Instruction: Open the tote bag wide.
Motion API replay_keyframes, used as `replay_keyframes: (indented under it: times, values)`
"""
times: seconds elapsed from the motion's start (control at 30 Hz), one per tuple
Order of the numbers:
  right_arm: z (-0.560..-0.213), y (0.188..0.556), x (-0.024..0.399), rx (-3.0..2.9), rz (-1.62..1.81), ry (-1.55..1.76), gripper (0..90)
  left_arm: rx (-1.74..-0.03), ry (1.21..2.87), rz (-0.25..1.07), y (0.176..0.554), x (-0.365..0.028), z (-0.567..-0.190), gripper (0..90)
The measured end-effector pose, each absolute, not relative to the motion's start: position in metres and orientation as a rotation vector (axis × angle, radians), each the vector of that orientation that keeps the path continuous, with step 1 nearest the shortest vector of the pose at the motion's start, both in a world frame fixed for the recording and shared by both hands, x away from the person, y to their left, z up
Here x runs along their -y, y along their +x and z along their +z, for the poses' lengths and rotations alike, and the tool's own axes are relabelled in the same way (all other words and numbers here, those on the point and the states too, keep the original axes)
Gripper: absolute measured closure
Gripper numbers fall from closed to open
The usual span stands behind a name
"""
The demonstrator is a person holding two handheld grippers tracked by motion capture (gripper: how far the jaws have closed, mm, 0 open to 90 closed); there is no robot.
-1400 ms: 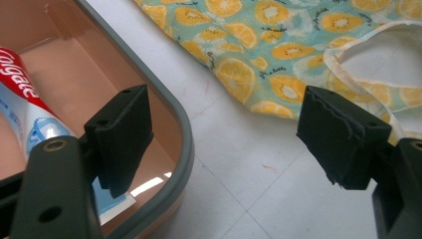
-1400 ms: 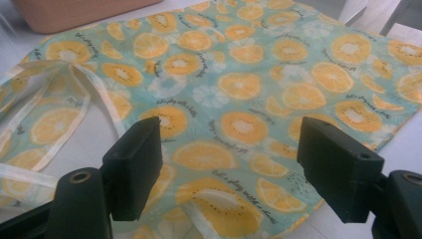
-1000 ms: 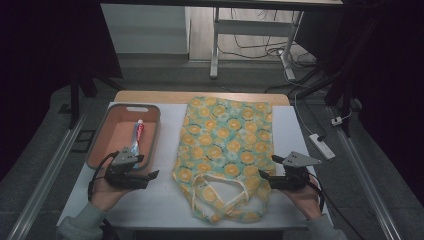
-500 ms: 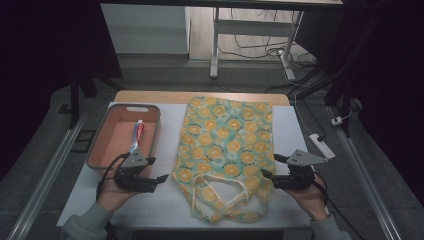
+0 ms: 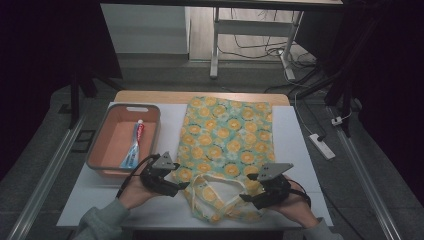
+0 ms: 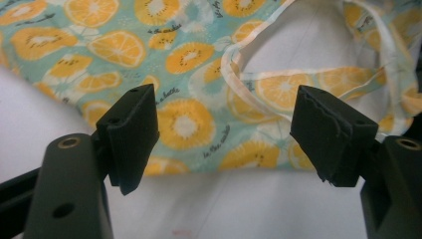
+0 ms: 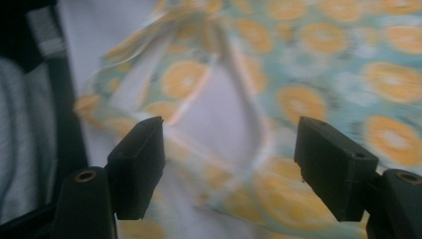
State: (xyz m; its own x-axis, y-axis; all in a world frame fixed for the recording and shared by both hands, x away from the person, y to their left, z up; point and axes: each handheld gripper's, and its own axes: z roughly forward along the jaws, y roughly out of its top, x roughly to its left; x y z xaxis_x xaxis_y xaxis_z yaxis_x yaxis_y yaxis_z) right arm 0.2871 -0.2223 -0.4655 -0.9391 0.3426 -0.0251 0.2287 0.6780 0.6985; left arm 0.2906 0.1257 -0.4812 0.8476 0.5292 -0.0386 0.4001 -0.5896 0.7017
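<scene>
Left gripper (image 5: 184, 186) low near table's near edge, held in left hand (image 5: 131, 192), grey-green sleeve entering from bottom. Jaws point inward toward right gripper (image 5: 244, 196), spread wide, having just closed slightly, nothing pressed between pads. Right gripper held in right hand (image 5: 296, 206), jaws point inward toward left, also spread wide, nothing clamped. 2 forearms angle inward from bottom corners. Grey 3-cornered plate tops each gripper.

A lab: dark room, railed table (image 5: 300, 145), floor cables (image 5: 260, 47).
</scene>
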Motion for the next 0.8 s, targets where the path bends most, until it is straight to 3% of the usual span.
replay_keyframes:
  times: [0.33, 0.43, 0.47, 0.5, 0.6, 0.67, 0.8]
  values:
    - [-0.495, 0.283, 0.201, -2.877, 0.886, 0.338, 33.4, -0.626, 2.334, 0.215, 0.292, -0.112, -0.487, 26.5]
    - [-0.501, 0.285, 0.197, -2.902, 0.862, 0.318, 44.9, -0.625, 2.332, 0.214, 0.291, -0.113, -0.487, 26.5]
    - [-0.504, 0.287, 0.196, -2.915, 0.837, 0.304, 55.8, -0.626, 2.334, 0.218, 0.291, -0.114, -0.487, 26.5]
    - [-0.504, 0.287, 0.196, -2.915, 0.837, 0.304, 55.8, -0.628, 2.335, 0.219, 0.291, -0.114, -0.487, 26.5]
    - [-0.507, 0.289, 0.196, -2.938, 0.807, 0.278, 80.7, -0.629, 2.344, 0.221, 0.291, -0.115, -0.488, 26.4]
    - [-0.504, 0.287, 0.196, -2.916, 0.803, 0.265, 87.1, -0.628, 2.347, 0.223, 0.290, -0.115, -0.488, 26.3]
    - [-0.496, 0.285, 0.199, -2.871, 0.862, 0.260, 88.6, -0.615, 2.353, 0.223, 0.288, -0.115, -0.487, 26.2]
